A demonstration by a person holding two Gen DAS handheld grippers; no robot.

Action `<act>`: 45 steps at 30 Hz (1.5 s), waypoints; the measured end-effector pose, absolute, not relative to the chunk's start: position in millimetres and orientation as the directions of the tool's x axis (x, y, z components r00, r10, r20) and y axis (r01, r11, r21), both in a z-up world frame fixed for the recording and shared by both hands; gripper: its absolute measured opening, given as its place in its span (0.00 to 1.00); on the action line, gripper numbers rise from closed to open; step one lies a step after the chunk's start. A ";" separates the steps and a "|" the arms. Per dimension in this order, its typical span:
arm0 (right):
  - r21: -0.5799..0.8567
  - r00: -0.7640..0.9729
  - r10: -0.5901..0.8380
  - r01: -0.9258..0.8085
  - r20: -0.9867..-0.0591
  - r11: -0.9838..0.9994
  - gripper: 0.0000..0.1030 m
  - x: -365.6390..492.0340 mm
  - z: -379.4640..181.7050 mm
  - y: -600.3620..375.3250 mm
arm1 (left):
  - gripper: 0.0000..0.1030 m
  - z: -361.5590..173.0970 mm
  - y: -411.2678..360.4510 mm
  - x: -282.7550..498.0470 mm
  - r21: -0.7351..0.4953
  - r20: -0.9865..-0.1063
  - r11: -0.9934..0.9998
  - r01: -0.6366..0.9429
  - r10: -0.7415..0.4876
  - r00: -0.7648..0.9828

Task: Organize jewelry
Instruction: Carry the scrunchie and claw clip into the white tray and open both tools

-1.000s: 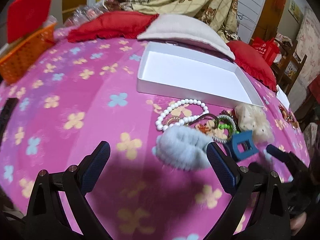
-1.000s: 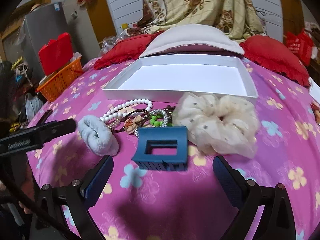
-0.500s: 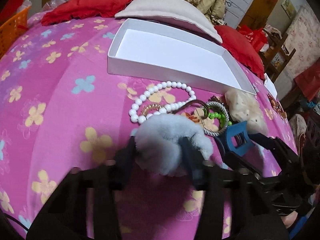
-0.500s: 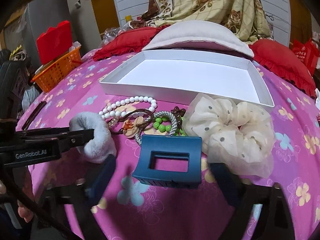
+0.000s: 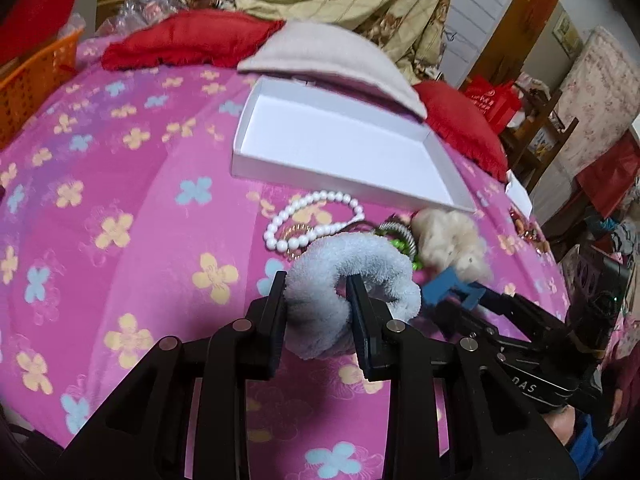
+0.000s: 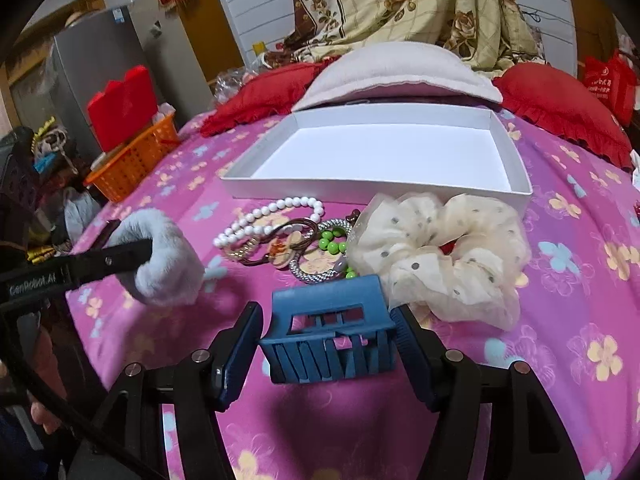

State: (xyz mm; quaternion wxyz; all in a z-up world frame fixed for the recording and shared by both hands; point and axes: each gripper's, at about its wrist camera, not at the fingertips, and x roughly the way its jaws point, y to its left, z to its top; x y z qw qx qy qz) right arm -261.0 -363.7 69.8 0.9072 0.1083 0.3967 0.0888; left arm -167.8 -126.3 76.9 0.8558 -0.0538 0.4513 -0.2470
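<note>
My left gripper [image 5: 316, 285] is closing, and its pads press a fluffy pale-grey scrunchie [image 5: 360, 264] that hangs just above the pink floral sheet. The jaws of my right gripper [image 6: 326, 314] are closing too, with a blue claw hair clip [image 6: 328, 344] pinched between the pads and tilted. Between the two lie a white pearl bracelet [image 6: 272, 216], a brown hair tie, green beads [image 6: 332, 240] and a silver ring. To the right rests a cream dotted scrunchie [image 6: 440, 248]. Behind the pile stands a shallow white box [image 6: 360, 192], with nothing in it.
An orange basket [image 6: 132, 160] holding a red box sits at the bed's left edge. A beige pillow [image 6: 396, 72] and red cushions [image 6: 560, 104] lie behind the white box. Pink sheet [image 5: 120, 220] stretches bare to the left of the jewelry.
Both grippers went from wide open to closed: the left onto the grey scrunchie, the right onto the blue clip. Both items have come slightly off the sheet.
</note>
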 end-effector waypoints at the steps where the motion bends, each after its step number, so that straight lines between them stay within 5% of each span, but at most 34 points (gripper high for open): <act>1: 0.281 0.669 0.260 -0.080 -0.696 0.956 0.62 -262.6 72.4 -364.9 | 0.27 79.6 -125.9 -166.7 -0.316 -0.743 0.871 0.376 -0.473 0.473; 7: 0.469 0.672 0.413 -0.111 -0.614 0.876 0.62 -265.6 84.8 -378.5 | 0.27 90.0 -124.4 -161.3 -0.311 -0.732 0.876 0.368 -0.468 0.495; 10: 0.643 0.668 0.551 -0.140 -0.500 0.753 0.62 -264.5 88.5 -395.1 | 0.27 88.9 -122.7 -161.5 -0.315 -0.732 0.876 0.366 -0.470 0.494; 15: 0.695 0.695 0.563 -0.126 -0.448 0.708 0.62 -251.3 105.7 -410.9 | 0.27 88.6 -122.1 -159.5 -0.309 -0.733 0.878 0.365 -0.464 0.497; 23: 0.611 0.726 0.427 -0.012 -0.539 0.792 0.62 -170.5 131.1 -438.1 | 0.27 107.3 -137.7 -103.4 -0.266 -0.749 0.883 0.386 -0.442 0.494; 41: 0.411 0.632 0.246 0.127 -0.735 0.903 0.62 17.8 65.7 -436.3 | 0.28 54.1 -200.6 105.1 -0.162 -0.843 0.946 0.280 -0.280 0.459; 45: 0.408 0.639 0.234 0.138 -0.733 0.902 0.63 24.6 65.9 -434.6 | 0.37 51.4 -207.1 110.4 -0.148 -0.837 0.944 0.294 -0.277 0.471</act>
